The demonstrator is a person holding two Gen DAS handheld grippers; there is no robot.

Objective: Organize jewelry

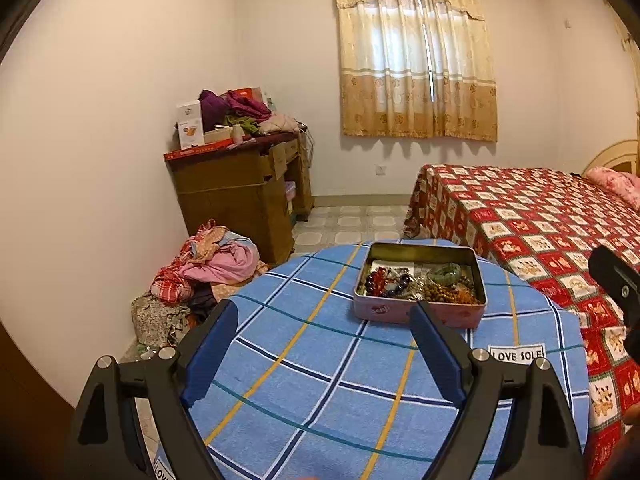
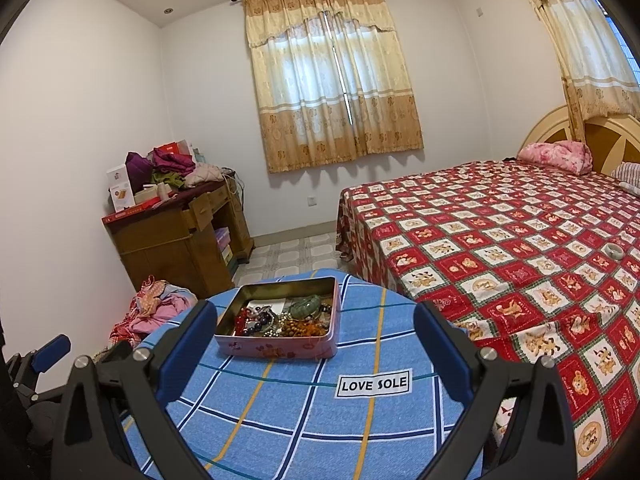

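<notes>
1. The open pink metal tin (image 1: 420,292) sits on the round table under a blue checked cloth (image 1: 320,360), toward twelve o'clock from both tools, its lid nowhere in view.
2. Inside the tin lies a loose heap: dark purple and red beads (image 1: 384,280) at its nine o'clock side, a pale green bangle (image 2: 306,306) toward one o'clock, and brown wooden prayer beads (image 1: 444,292) at about five o'clock. They overlap, and finer pieces are too small to tell apart.
3. The left gripper (image 1: 322,316) hangs above the cloth, short of the tin, its blue-padded jaws spread wide with nothing between them.
4. The right gripper (image 2: 316,320) is likewise spread and empty; from its camera the tin sits between the fingertips, a little toward eleven o'clock, but is not touched.
5. On the red and white patterned bedspread (image 2: 500,240), toward three o'clock in the right view, a small pale ring-shaped object (image 2: 614,251) lies alone. It may be another bangle, though it is too small to be sure.
6. Judging from this, most pieces are gathered in the tin, yet they are tangled rather than sorted.
7. What probably remains: separating the strands and, if it is jewelry, bringing in the stray piece from the bed.
8. No piece is in either tool, so a pick has not yet begun.
</notes>
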